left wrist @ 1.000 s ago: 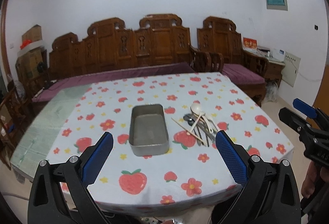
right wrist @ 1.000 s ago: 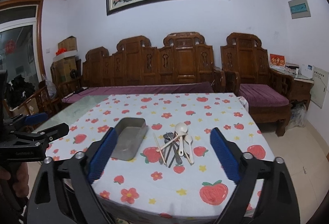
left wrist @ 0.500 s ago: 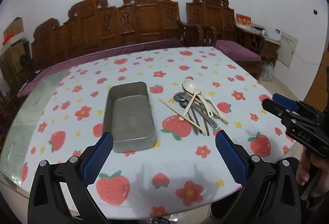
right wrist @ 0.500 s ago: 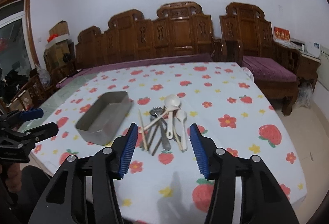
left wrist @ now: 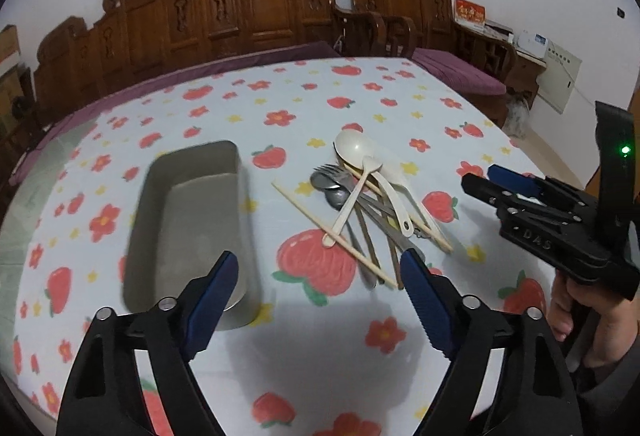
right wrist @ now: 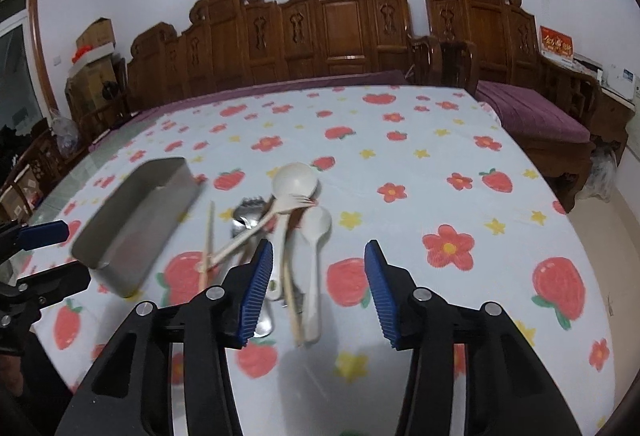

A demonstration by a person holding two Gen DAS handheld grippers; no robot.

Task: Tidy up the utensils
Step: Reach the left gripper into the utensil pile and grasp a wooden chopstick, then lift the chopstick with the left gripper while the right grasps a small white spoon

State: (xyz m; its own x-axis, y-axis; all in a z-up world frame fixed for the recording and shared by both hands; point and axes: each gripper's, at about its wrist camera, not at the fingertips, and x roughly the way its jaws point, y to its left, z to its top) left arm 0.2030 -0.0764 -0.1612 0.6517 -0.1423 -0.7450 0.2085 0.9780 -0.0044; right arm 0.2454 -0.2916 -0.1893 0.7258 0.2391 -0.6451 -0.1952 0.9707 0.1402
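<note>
Both tongs nearer; tray's (left wrist: pixel 188 220) long axis seemingly runs away.

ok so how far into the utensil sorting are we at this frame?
Nothing looks done: the metal tray is empty. The utensil pile, with spoons, forks and chopsticks, lies beside it on the tablecloth. In hand: nothing. The left gripper and right gripper are over the table, jaws closing with nothing pressed between the pads. Left: every utensil has to go into the tray.
</note>
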